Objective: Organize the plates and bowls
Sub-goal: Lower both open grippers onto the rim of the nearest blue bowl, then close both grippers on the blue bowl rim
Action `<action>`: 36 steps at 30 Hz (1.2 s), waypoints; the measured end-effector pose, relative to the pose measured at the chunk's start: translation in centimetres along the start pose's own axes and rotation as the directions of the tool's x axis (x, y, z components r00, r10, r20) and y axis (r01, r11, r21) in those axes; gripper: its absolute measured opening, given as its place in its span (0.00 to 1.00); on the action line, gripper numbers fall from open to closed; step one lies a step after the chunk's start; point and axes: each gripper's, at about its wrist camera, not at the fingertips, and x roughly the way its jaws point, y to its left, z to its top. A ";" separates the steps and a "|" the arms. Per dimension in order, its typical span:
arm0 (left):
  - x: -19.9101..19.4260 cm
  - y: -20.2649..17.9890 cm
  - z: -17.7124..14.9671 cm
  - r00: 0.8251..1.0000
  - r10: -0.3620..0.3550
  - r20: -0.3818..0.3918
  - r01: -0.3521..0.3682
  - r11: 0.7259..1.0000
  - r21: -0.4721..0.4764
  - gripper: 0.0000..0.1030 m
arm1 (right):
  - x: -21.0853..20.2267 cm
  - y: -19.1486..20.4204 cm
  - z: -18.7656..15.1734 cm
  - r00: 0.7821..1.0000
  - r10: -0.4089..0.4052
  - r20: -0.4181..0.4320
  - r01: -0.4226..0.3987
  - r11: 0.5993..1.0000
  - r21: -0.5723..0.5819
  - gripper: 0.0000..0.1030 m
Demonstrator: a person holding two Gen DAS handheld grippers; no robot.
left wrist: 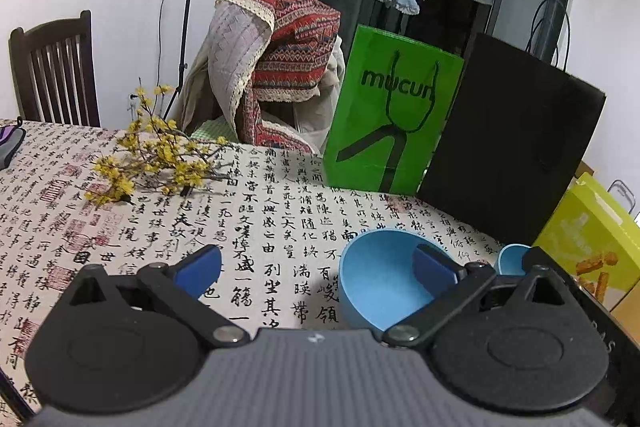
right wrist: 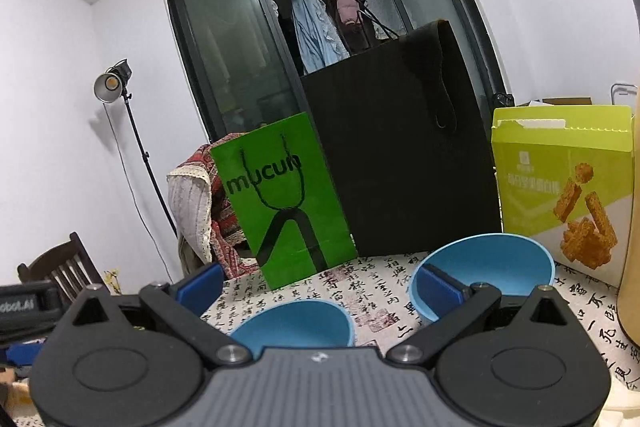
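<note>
While both tongs hang wide open holding nothing, the left tongs (left wrist: 316, 267) sit beside a round blue plastic bowl (left wrist: 380, 287) on the calligraphy-print table (left wrist: 160, 227), right tongs (right wrist: 320, 287) above two similar bowls.

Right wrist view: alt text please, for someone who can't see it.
The open right gripper hovers over a calligraphy-print tablecloth with two blue bowls: a nearer bowl between its fingers and a farther bowl behind the right-hand finger. Behind stand a green mucun bag, a black bag and a yellow-green snack box.
</note>
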 end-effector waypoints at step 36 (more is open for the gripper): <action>8.5 -3.8 -2.0 0.982 0.151 -0.110 -0.147 0.988 0.041 1.00 | 4.0 -1.4 -2.4 0.992 -0.099 -0.073 0.096 0.994 -0.044 0.48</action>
